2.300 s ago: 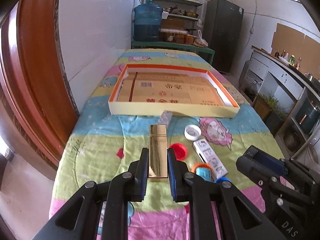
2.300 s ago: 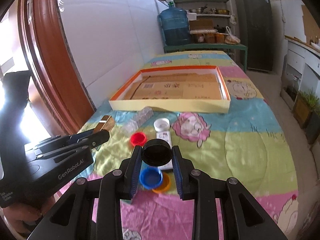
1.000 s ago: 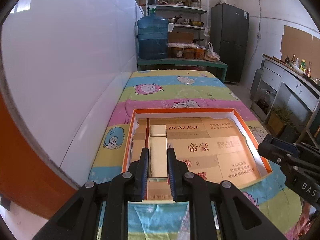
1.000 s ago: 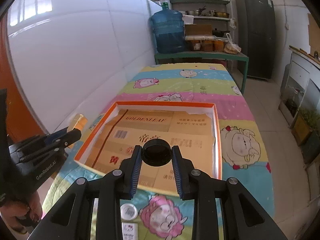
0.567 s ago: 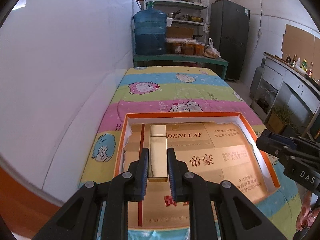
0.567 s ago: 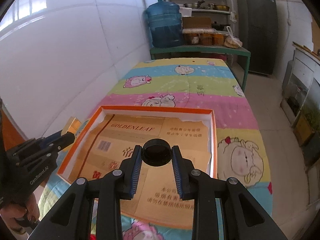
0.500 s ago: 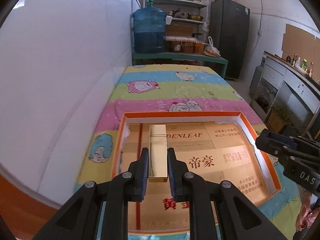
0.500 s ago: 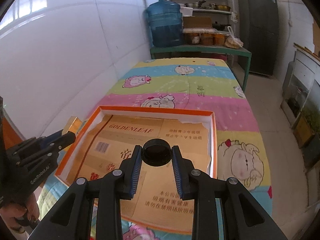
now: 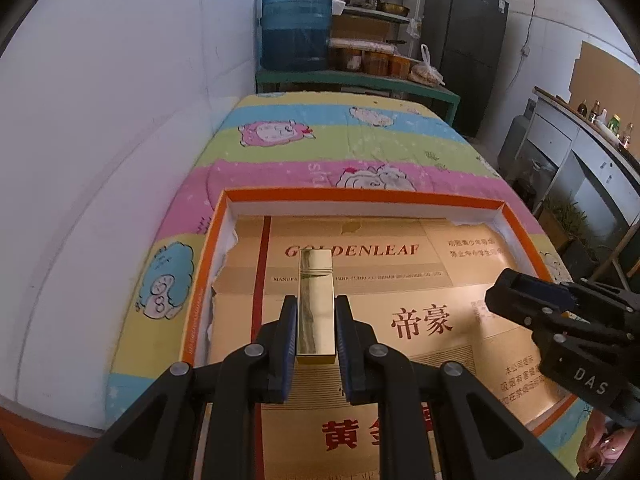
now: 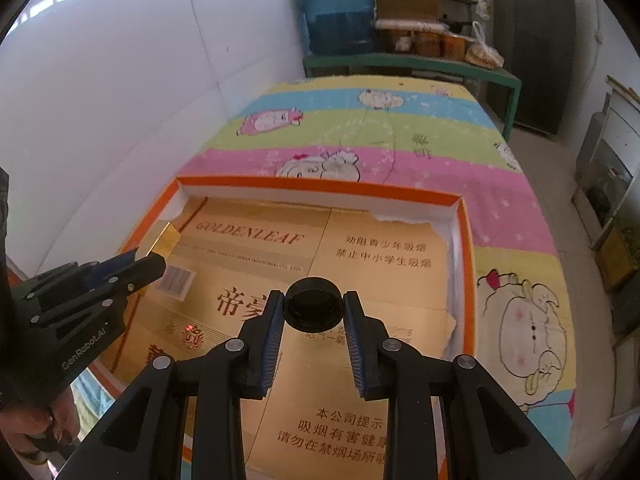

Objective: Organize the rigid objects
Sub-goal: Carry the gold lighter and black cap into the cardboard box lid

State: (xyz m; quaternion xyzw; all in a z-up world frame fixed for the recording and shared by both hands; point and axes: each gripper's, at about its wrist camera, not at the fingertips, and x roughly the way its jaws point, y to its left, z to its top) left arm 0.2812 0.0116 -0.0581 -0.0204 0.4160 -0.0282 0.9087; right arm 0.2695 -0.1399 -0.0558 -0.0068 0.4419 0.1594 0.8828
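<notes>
My left gripper (image 9: 315,316) is shut on a shiny gold rectangular bar (image 9: 315,304) that sticks out forward past its fingertips. It hangs above the left half of an orange-rimmed shallow box (image 9: 360,196) lined with gold cardboard. My right gripper (image 10: 314,312) is shut on a round black cap (image 10: 314,306), its hollow side facing the camera, above the middle of the same box (image 10: 320,185). In the right wrist view the left gripper (image 10: 148,260) shows at the left with the gold bar (image 10: 164,238) over the box's left edge. The right gripper's body (image 9: 560,320) appears at the right of the left wrist view.
The box lies on a bed-like surface under a striped cartoon sheet (image 9: 340,148). A white wall (image 9: 120,120) runs along its left side. Behind stand a blue water jug (image 9: 296,28), a green bench with jars (image 9: 360,78) and a dark fridge (image 9: 464,48). A person's hand (image 10: 36,428) grips the left tool.
Both grippers have gone forward and down over the box, which now looms larger. The loose caps and items on the near sheet have dropped out of view. Both grips are unchanged.
</notes>
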